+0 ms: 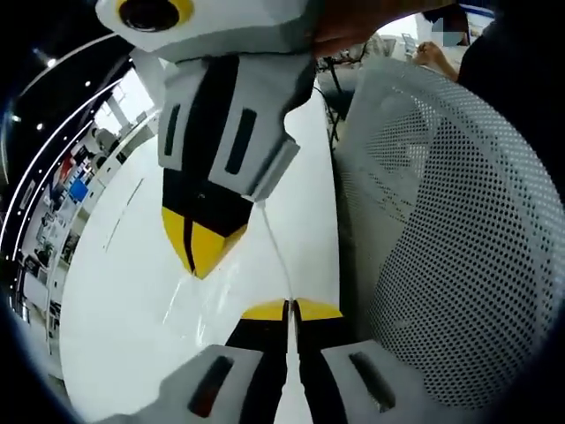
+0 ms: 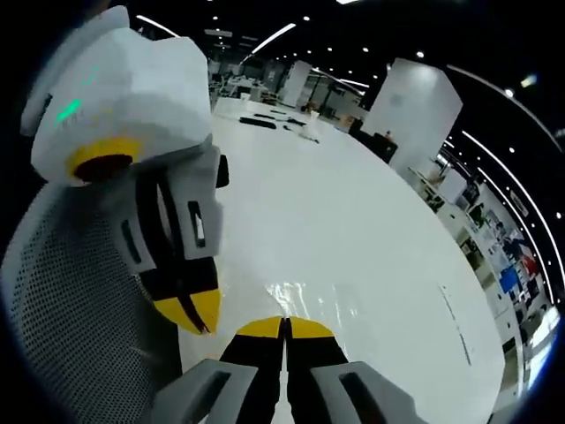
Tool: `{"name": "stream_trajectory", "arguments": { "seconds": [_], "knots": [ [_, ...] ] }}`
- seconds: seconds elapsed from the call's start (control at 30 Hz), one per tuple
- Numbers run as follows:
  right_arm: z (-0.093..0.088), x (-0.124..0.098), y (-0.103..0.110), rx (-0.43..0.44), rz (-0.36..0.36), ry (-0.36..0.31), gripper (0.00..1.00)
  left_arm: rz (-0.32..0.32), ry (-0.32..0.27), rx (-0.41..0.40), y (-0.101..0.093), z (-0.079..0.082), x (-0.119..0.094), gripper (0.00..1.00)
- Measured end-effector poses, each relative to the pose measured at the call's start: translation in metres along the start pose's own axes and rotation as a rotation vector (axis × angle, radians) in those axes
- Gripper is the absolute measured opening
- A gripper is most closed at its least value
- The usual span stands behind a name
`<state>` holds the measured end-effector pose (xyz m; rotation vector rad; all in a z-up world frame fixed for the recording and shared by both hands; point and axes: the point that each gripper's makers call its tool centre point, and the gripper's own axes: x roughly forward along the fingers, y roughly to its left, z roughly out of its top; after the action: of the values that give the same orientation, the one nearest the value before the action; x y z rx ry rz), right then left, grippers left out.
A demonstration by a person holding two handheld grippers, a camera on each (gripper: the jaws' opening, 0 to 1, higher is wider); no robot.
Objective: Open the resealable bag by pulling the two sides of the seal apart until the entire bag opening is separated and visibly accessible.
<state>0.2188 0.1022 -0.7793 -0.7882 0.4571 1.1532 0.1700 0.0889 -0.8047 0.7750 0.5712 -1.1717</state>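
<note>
The resealable bag (image 1: 212, 296) is clear and hard to make out, showing as glints over the white table. A thin bright edge (image 1: 275, 247) of it runs down into my left gripper (image 1: 287, 309), whose yellow-tipped jaws are shut on that edge. My right gripper (image 1: 199, 252) reaches in from above, jaws together on the film a short way off. In the right gripper view, the right gripper (image 2: 284, 327) is shut with the bag's glossy film (image 2: 305, 296) just ahead of its tips. The left gripper (image 2: 190, 309) is close on its left.
A broad white table (image 2: 353, 221) lies under both grippers. A white perforated mesh chair back (image 1: 441, 221) (image 2: 79, 291) stands close beside them. Dark items (image 2: 265, 119) lie at the table's far end. A hand (image 1: 353, 26) holds the right gripper.
</note>
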Motion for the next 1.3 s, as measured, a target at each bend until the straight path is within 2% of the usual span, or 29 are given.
{"name": "stream_trajectory", "arguments": {
  "seconds": [0.07,0.2,0.27,0.47,0.57,0.73,0.87,1.0,1.1,1.2,1.3],
  "knots": [
    [-0.001,0.000,-0.001,-0.019,0.004,0.001,0.00,0.024,-0.012,-0.042,0.005,0.001,-0.004,0.04],
    [-0.006,0.001,-0.004,-0.095,0.013,0.020,0.00,0.043,-0.029,-0.073,0.012,0.000,-0.010,0.14],
    [-0.010,0.002,-0.008,-0.167,0.011,0.045,0.00,0.067,-0.041,-0.094,0.018,0.000,-0.015,0.14],
    [-0.011,0.005,-0.017,-0.210,0.026,0.028,0.00,0.140,-0.101,-0.196,0.037,-0.002,-0.033,0.15],
    [-0.013,0.009,-0.018,-0.251,0.055,0.025,0.00,0.147,-0.143,-0.255,0.041,-0.005,-0.036,0.22],
    [-0.016,0.014,-0.027,-0.315,0.086,0.027,0.00,0.193,-0.137,-0.334,0.049,-0.021,-0.044,0.39],
    [-0.020,0.018,-0.037,-0.354,0.094,0.035,0.00,0.219,-0.149,-0.408,0.055,-0.029,-0.049,0.41],
    [-0.028,0.022,-0.048,-0.381,0.109,0.047,0.00,0.242,-0.145,-0.442,0.059,-0.037,-0.049,0.44],
    [-0.032,0.024,-0.053,-0.391,0.121,0.049,0.00,0.265,-0.165,-0.479,0.065,-0.038,-0.052,0.47],
    [-0.035,0.026,-0.055,-0.398,0.129,0.046,0.00,0.304,-0.227,-0.485,0.075,-0.031,-0.057,0.60],
    [-0.035,0.029,-0.055,-0.414,0.137,0.035,0.00,0.329,-0.213,-0.478,0.080,-0.033,-0.059,0.72]
  ]
}}
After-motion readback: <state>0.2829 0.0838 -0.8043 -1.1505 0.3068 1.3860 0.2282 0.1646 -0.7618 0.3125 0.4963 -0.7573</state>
